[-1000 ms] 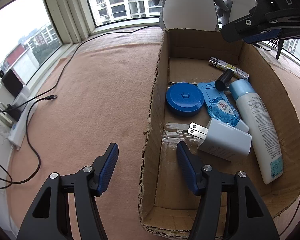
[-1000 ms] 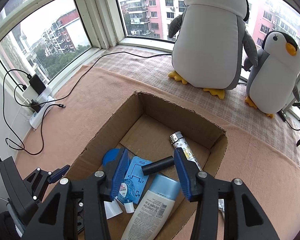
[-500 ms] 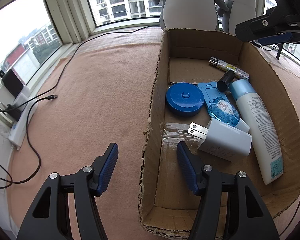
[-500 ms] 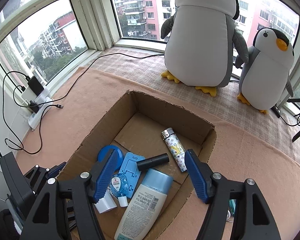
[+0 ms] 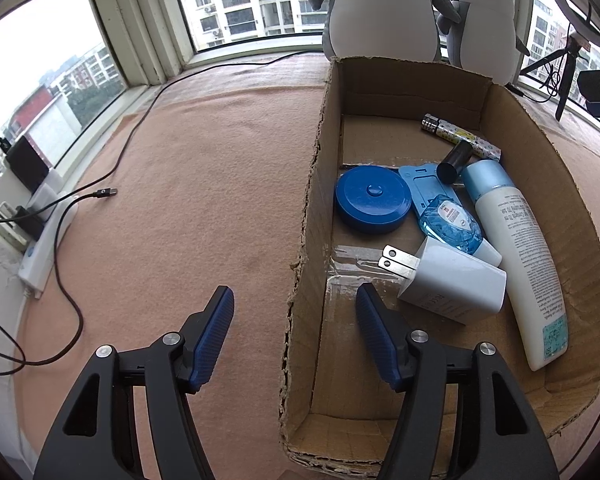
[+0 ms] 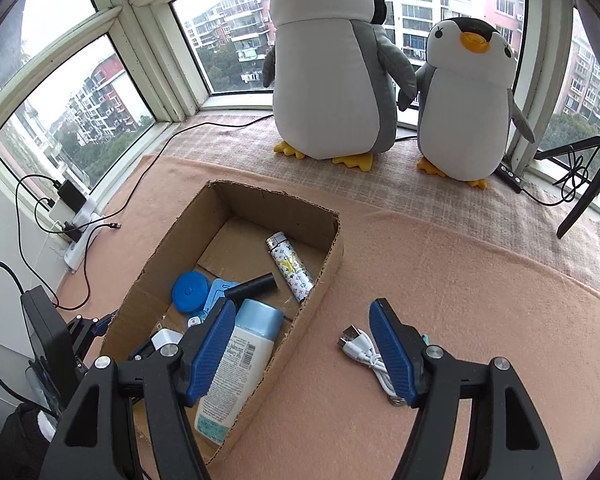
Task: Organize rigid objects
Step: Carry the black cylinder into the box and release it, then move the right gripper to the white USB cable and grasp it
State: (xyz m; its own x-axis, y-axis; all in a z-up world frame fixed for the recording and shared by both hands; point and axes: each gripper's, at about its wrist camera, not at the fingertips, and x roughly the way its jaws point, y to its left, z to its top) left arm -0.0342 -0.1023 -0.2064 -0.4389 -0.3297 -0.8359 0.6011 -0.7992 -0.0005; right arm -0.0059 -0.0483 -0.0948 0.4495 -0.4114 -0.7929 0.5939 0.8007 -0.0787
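A cardboard box point(image 5: 316, 184) point(image 6: 328, 280) lies on the pink blanket. In it are a blue round case point(image 5: 372, 204), a white bottle with a light blue cap point(image 5: 516, 240) point(image 6: 240, 360), a white plug adapter point(image 5: 452, 280), a patterned lighter point(image 6: 290, 266), a black tube point(image 6: 252, 286) and a blue dispenser point(image 5: 450, 226). My left gripper point(image 5: 296, 320) is open and empty, straddling the box's left wall. My right gripper point(image 6: 304, 344) is open and empty over the box's right wall. A coiled white USB cable point(image 6: 364, 350) lies on the blanket by its right finger.
Two plush penguins point(image 6: 332, 72) point(image 6: 468, 100) stand by the window behind the box. A power strip with black cables point(image 5: 40, 248) lies at the left edge. A tripod leg point(image 6: 584, 192) stands at the right.
My right gripper has opened wider and moved back and to the right, away from over the box, bringing the white cable into view. The left gripper has not moved.
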